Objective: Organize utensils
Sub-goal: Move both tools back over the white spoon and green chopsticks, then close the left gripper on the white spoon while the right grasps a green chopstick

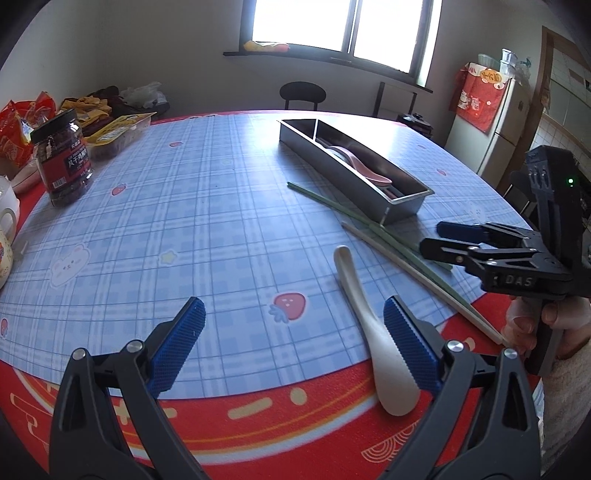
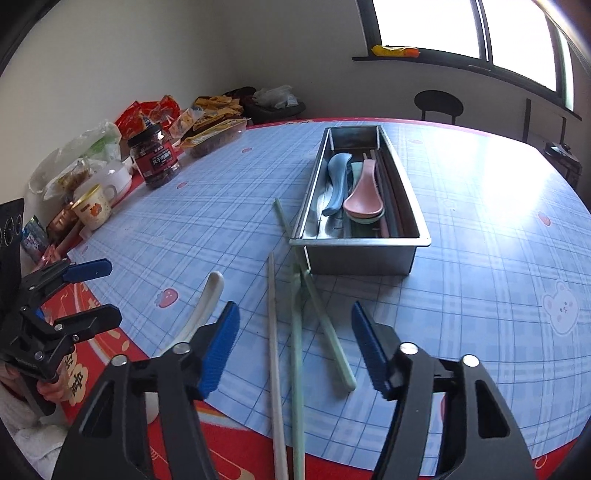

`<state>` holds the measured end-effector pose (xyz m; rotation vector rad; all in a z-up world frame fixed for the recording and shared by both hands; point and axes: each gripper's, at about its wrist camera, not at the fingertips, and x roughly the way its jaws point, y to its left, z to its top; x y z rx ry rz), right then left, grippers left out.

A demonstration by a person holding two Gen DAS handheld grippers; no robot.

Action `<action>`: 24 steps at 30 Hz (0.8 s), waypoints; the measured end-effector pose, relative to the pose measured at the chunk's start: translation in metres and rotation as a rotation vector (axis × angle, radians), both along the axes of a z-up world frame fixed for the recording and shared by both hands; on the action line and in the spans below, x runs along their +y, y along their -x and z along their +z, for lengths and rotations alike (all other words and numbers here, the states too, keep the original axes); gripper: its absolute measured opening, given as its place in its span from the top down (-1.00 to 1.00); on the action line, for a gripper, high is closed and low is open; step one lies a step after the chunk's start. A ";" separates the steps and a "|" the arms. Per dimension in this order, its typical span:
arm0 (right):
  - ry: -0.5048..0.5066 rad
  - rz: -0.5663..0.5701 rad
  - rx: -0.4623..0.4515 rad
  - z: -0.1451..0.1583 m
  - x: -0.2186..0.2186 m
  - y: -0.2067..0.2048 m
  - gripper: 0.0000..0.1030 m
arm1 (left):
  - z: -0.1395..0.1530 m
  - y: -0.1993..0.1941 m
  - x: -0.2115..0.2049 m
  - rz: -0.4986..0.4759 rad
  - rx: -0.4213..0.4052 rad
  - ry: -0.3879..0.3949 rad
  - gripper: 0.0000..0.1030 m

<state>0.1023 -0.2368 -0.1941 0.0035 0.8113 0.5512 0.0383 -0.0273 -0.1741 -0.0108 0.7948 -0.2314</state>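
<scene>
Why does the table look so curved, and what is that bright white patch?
Both views come through fisheye lenses, which bend the table edge and darken the corners. In the right wrist view, glare from the window washes out the cloth right of the tray. In the left wrist view the window is blown out white.

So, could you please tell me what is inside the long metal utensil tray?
The long metal utensil tray holds a blue spoon, a pink spoon stacked on a pale green one, and dark chopsticks. Anything beneath them is covered.
</scene>
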 end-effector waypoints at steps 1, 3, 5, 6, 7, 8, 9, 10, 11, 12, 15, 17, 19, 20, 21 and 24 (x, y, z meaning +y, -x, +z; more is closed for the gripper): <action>0.003 0.018 0.008 -0.001 0.002 0.001 0.23 | 0.000 0.000 -0.001 -0.008 0.003 0.000 -0.64; 0.025 0.061 0.016 -0.004 0.010 0.002 0.39 | -0.003 0.001 -0.005 -0.016 0.009 -0.002 -0.47; 0.050 0.095 0.021 -0.005 0.017 0.003 0.55 | -0.006 0.002 -0.008 -0.030 0.017 0.012 -0.38; 0.063 0.103 0.021 -0.006 0.020 0.004 0.61 | -0.007 0.003 -0.009 -0.039 0.024 0.019 -0.30; 0.069 0.106 0.022 -0.007 0.021 0.004 0.68 | -0.009 0.004 -0.011 -0.048 0.031 0.025 -0.22; 0.069 0.113 0.024 -0.006 0.021 0.005 0.70 | -0.011 0.005 -0.013 -0.058 0.038 0.031 -0.16; 0.065 0.120 0.029 -0.006 0.021 0.005 0.70 | -0.012 0.006 -0.014 -0.068 0.046 0.039 -0.11; 0.068 0.127 0.040 -0.005 0.021 0.005 0.70 | -0.013 0.007 -0.015 -0.076 0.054 0.046 -0.05; 0.082 0.132 0.048 -0.005 0.022 0.005 0.70 | -0.013 0.008 -0.016 -0.086 0.060 0.055 -0.03; 0.097 0.142 0.053 -0.004 0.023 0.006 0.70 | -0.013 0.010 -0.017 -0.093 0.062 0.060 -0.02; 0.145 0.170 0.072 -0.004 0.026 0.009 0.70 | -0.013 0.013 -0.023 -0.116 0.062 0.067 0.00; 0.198 0.181 0.083 -0.009 0.028 0.012 0.70 | -0.014 0.015 -0.026 -0.131 0.066 0.074 0.02; 0.218 0.190 0.081 -0.010 0.029 0.016 0.70 | -0.015 0.016 -0.030 -0.144 0.072 0.080 0.04; 0.222 0.191 0.083 -0.010 0.028 0.017 0.70 | -0.016 0.016 -0.031 -0.148 0.075 0.082 0.06; 0.226 0.192 0.085 -0.010 0.028 0.019 0.70 | -0.017 0.016 -0.031 -0.151 0.080 0.084 0.06; 0.251 0.197 0.067 -0.011 0.032 0.020 0.70 | -0.020 0.014 -0.030 -0.153 0.102 0.102 0.10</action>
